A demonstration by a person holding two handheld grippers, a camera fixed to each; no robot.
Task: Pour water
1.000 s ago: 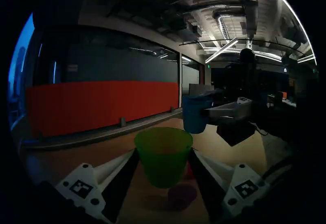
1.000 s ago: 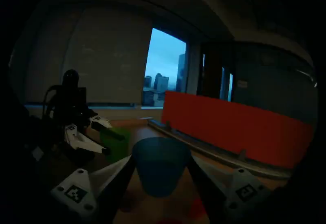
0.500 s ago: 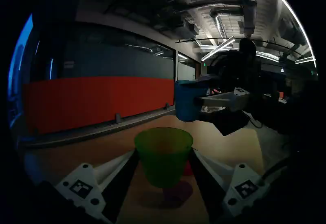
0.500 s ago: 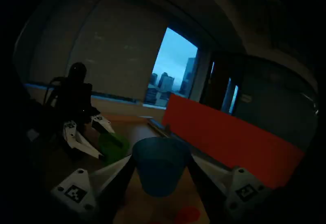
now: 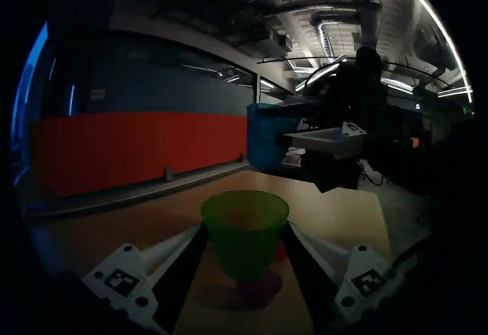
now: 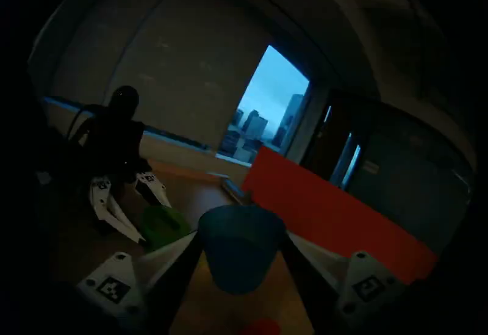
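Left gripper (image 5: 245, 232): fingers closed in on the green cup (image 5: 245, 246), one on each side of the wall, cup upright with its mouth open right ahead of the camera. Can't tell if its base rests on the table (image 5: 341, 210) or hangs just above; a dark reddish round patch (image 5: 259, 287) lies under it. Right gripper (image 6: 242, 244): same grip, both fingers pressed on the blue cup (image 6: 242, 259), fill level too dark to read. In the left gripper view the blue cup sits above and beyond the green one, offset to the right, well apart and not over its mouth. The room looks skewed in the right gripper view, so I judge that gripper is rolled off level.

Risks as I see them: tipping from this spot puts the stream on the table past the far rim of the green cup, so the blue rim should close in over the mouth first. Both cups taper and look like smooth plastic, so a side grip could let the blue one slide out through the fingers as it tilts. The green cup looks light; water hitting its wall or a rim-to-rim knock could twist it in the grip. Low light makes the stream hard to judge.
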